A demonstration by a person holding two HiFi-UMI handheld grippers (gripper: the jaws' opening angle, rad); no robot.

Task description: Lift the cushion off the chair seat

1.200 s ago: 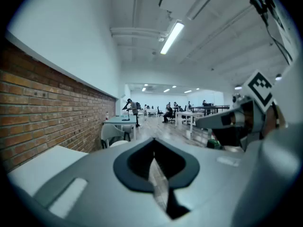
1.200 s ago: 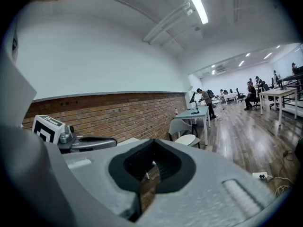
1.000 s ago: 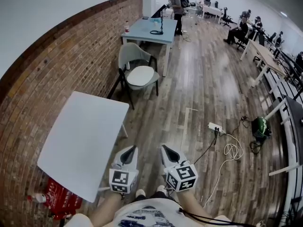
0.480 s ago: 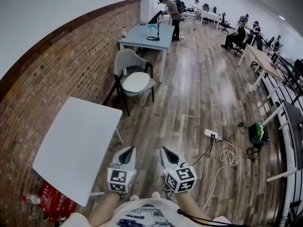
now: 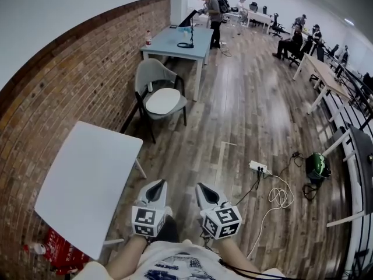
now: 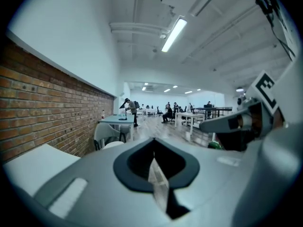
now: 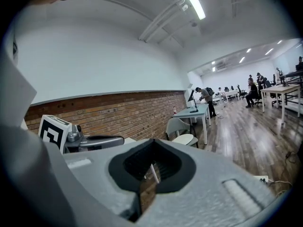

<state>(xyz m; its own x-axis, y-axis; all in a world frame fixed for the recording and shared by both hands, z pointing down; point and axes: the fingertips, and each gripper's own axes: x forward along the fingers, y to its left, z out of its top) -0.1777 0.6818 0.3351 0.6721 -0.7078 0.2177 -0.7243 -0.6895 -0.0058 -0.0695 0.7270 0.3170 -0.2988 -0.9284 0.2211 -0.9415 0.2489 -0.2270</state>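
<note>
So, both pairs of jaws are clenched fully together with nothing pinched between them. The left gripper [image 5: 158, 185] and the right gripper [image 5: 203, 187] sit side by side low in front of the person, close but not touching, both aimed forward and slightly down over the wooden floor [image 5: 245, 109].

Just off to the left of the left gripper is a white table [image 5: 87, 179] up against the brick wall [image 5: 70, 80], with a red package [image 5: 64, 252] on the floor under its near corner. On the right side there's a power strip [image 5: 257, 168] with a pale cable [image 5: 280, 196] looped next to it.

The cushion [image 5: 162, 100] is well ahead of both grippers, a round whitish pad lying flat on the seat of the grey chair [image 5: 150, 73]. That chair stands by the wall, between the white table and a light blue table [image 5: 175, 39] further down the room. Neither gripper is anywhere near the cushion. A person [image 5: 208, 7] stands at the far end of the blue table, and more people sit further back on the right.
</note>
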